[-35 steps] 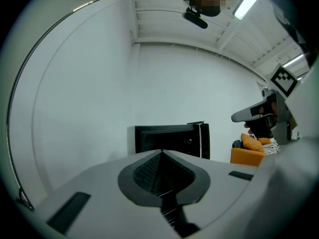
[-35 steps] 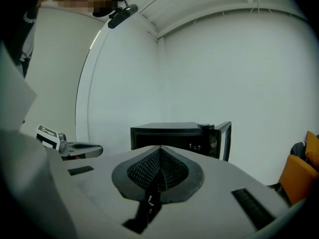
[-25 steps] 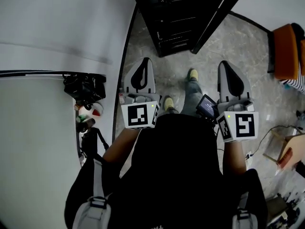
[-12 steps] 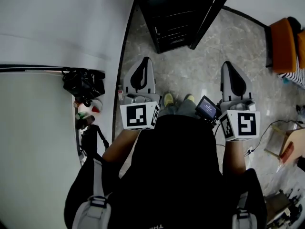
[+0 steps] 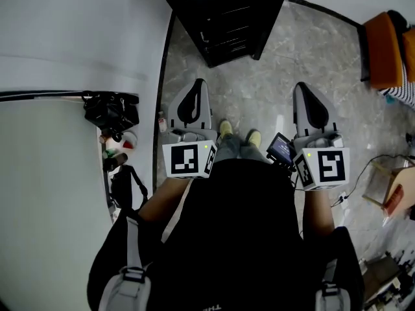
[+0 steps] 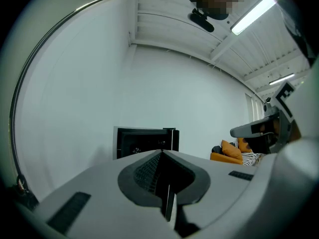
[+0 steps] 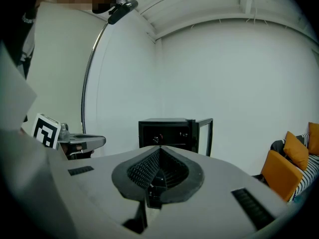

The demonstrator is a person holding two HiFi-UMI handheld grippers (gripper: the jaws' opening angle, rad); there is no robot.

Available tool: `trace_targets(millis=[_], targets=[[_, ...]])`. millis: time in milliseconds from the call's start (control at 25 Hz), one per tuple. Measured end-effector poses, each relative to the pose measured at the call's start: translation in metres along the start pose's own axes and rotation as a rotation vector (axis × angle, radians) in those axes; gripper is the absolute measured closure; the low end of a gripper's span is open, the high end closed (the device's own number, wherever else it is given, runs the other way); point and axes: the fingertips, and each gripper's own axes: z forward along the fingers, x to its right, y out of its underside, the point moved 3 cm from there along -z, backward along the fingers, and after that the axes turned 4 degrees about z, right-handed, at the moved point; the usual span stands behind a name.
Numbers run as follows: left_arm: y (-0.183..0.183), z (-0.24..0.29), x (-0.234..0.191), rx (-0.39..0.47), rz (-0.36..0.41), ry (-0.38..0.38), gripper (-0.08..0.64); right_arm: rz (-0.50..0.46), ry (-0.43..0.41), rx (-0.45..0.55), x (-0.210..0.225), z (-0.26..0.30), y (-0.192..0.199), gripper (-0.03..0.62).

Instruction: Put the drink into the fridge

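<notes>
The left tongs [image 5: 192, 101] are pressed fully closed with nothing between the pads, and their own view [image 6: 160, 156] shows only the seam where the two meet. The right tongs [image 5: 310, 103] are closed and empty as well [image 7: 158, 156]. Both point level and forward, side by side at waist height.

Over the last second neither pair has opened or taken anything. What has changed lies below and ahead of them. The person's shoes [image 5: 238, 135], which were apart in mid-stride with one well forward, now stand together between the two tongs. The black fridge [image 5: 220, 11] ahead of the tongs has slid up and to the left in the head view. The orange seat [image 5: 382, 44] out to the right of the right tongs has climbed the picture too. The person appears to have halted and turned a little, short of the fridge, not closed on it.

The fridge door [image 7: 204, 133] stands open, so the far end of the job looks ready, but no drink is in hand. Left of the left tongs, by the white wall, a dark bag [image 5: 111, 111] sits over some small red and green containers [image 5: 115, 151] – the drink may be among them, though which one cannot be told. Judged from this, the pickup is not yet done
</notes>
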Motion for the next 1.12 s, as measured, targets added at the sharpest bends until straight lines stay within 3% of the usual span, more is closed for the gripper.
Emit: trace_targets(millis=[680,1120], targets=[[-0.018,-0.012,0.094,0.022,0.021,0.015,0.546,0.02,0.037,0.033,0.072,-0.071,0.014,0.584],[-0.021,-0.022,0.109,0.029,0.024,0.0,0.548,0.046,0.053,0.057,0.093,-0.094,0.022,0.583]])
